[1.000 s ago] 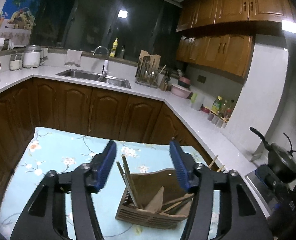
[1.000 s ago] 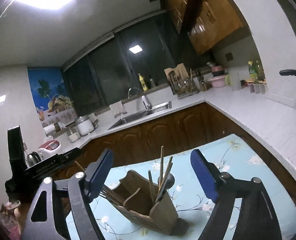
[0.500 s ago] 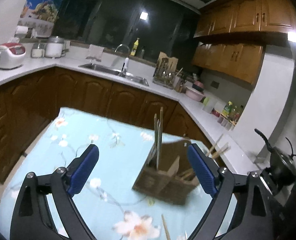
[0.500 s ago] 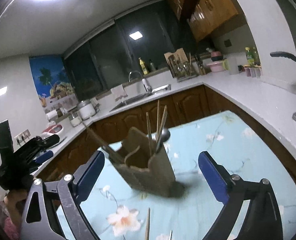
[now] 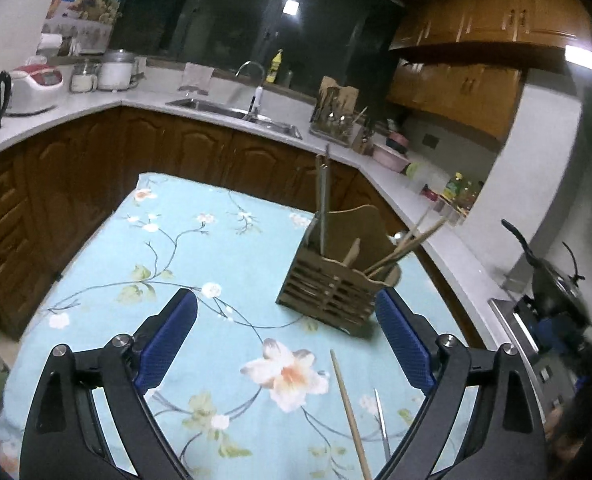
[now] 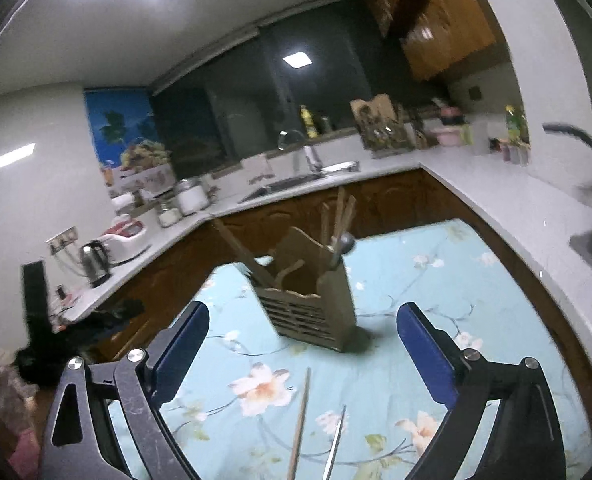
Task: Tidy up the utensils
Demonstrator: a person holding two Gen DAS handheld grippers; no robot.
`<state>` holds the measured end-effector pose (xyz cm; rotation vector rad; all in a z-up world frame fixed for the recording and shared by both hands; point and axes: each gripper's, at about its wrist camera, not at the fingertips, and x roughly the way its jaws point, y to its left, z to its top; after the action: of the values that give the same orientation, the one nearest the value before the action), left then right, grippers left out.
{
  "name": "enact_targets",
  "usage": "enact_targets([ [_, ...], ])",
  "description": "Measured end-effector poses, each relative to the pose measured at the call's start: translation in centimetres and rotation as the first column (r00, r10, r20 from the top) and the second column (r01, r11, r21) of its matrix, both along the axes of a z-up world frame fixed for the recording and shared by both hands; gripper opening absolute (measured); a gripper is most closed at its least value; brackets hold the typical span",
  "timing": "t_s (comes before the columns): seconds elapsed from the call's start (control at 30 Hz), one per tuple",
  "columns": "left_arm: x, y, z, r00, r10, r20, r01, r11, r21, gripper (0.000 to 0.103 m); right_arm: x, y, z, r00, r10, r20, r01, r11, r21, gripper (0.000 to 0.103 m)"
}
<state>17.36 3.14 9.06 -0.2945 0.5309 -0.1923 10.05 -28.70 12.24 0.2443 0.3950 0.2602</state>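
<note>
standing upright, slatted wooden utensil holder (image 5: 337,280) bristling with chopsticks (image 5: 405,246).

A pale turquoise tablecloth (image 5: 200,248) is printed with white and peach blossoms, green leaves and thin dark branches. Ahead of the left gripper's (image 5: 286,334) blue textured pads (image 5: 168,336), set on black frames, a light brown slatted wooden utensil holder (image 5: 331,284) is seen with tan wooden sticks in it. Between the right gripper's (image 6: 303,344) blue pads, a tan wooden chopstick (image 6: 299,416) and a silvery metal chopstick (image 6: 335,440) are shown. Beyond, dark brown wooden cabinets (image 5: 200,148) are topped by a white counter (image 5: 144,100).
</note>
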Motion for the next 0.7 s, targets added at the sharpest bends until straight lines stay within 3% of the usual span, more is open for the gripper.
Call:
enact_targets([
  [0.03, -1.1, 0.0, 0.5, 1.000, -0.007, 0.020, 0.007, 1.000, 0.006, 0.095, -1.0, 0.0, 1.1, 1.000, 0.009, 0.018, -0.009, 1.000, -0.013, 0.103],
  [0.07, -1.7, -0.1, 0.7, 1.000, -0.007, 0.030, 0.006, 1.000, 0.012, 0.101, -2.2, 0.1, 2.1, 0.999, 0.012, 0.049, -0.011, 0.999, -0.035, 0.103],
  [0.13, -3.3, -0.3, 0.8, 0.999, 0.011, 0.048, -0.012, 1.000, 0.028, 0.103, -3.9, 0.8, 2.6, 0.995, 0.013, 0.102, -0.005, 0.997, -0.078, 0.103],
  [0.3, -6.0, -0.7, -1.0, 0.997, 0.032, 0.072, -0.036, 0.998, 0.050, 0.103, -6.6, 1.7, -0.7, 0.982, -0.062, 0.176, 0.081, 0.991, -0.103, 0.103],
  [0.53, -8.8, -0.8, -5.0, 0.993, 0.101, 0.065, -0.108, 0.988, 0.108, 0.103, -7.3, 1.9, -6.9, 0.963, -0.222, 0.154, 0.239, 0.965, -0.103, 0.103],
  [0.7, -9.5, -1.1, -7.0, 0.991, 0.124, 0.052, -0.131, 0.979, 0.155, 0.103, -6.4, 1.3, -9.6, 0.953, -0.295, 0.071, 0.303, 0.944, -0.134, 0.103],
])
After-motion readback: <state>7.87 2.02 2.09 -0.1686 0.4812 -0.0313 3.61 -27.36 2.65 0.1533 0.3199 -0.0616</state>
